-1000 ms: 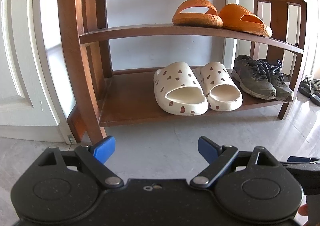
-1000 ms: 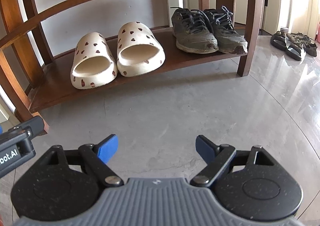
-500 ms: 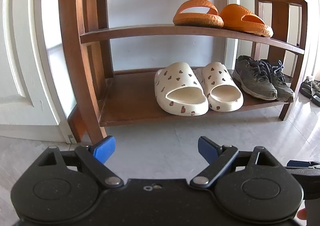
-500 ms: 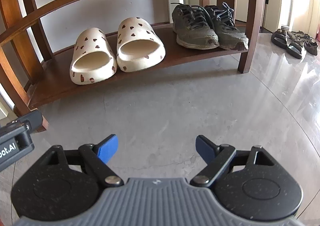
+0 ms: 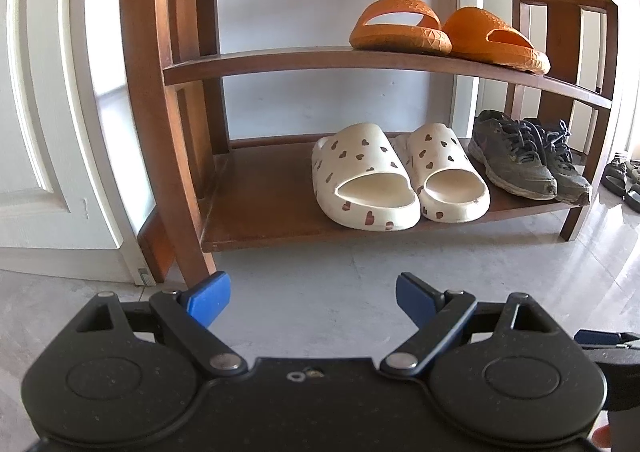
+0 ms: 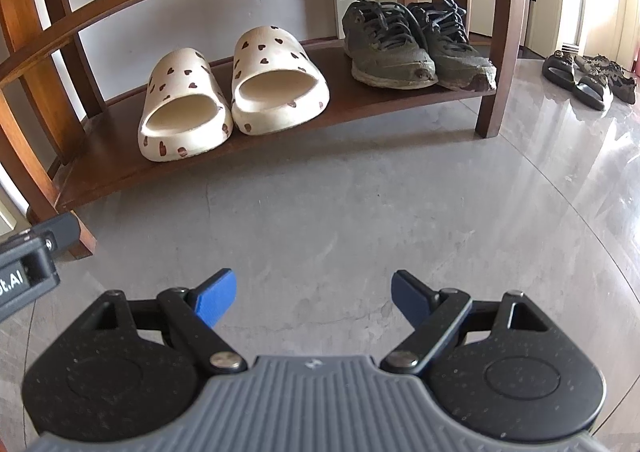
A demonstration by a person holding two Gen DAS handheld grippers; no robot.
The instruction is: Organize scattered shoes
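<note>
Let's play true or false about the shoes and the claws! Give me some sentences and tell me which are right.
1. The orange slides sit on the bottom shelf. False: they sit one shelf above it.
2. The heart-print slippers stand beside the grey sneakers. True.
3. The right claw holds a slipper. False: it is open with nothing in it.
4. The left claw is open. True.
5. Black sandals lie on the floor. True.
</note>
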